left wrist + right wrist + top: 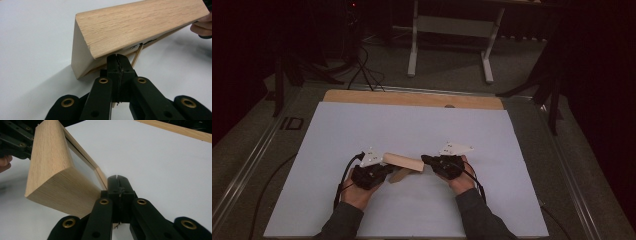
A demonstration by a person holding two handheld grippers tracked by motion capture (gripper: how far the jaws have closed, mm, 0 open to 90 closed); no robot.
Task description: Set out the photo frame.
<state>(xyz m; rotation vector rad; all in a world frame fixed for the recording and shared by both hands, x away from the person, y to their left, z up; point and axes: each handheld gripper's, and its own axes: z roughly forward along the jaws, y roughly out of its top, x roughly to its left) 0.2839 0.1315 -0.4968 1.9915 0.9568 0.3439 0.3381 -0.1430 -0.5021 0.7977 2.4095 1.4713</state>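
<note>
One wooden block [403, 161], light oak, long and wedge-shaped, held up off the white sheet [412, 130] between two grippers near its front middle. One thin flat wooden piece [401, 174] hinged or fixed under block, sloping down toward sheet.

Left gripper [384, 169] at block's left end, right gripper [428, 160] at right end; one hand each. Left hand [357, 192] and right hand [460, 179] entering from bottom edge, forearms angled inward, grippers pointed at each other roughly level.

Left gripper view: jaws fully together, tips at block's [140, 27] lower edge beside thin slat [137, 55]; whether anything thin is pinched between pads cannot be told. Metal fitting [136, 46] seen under block here.

Right gripper view: jaws [117, 186] likewise closed tight, tips against thin panel edge [101, 176] at block's [50, 170] end; grip on it uncertain. Bare wooden table edge [175, 128] at far side of sheet.
</note>
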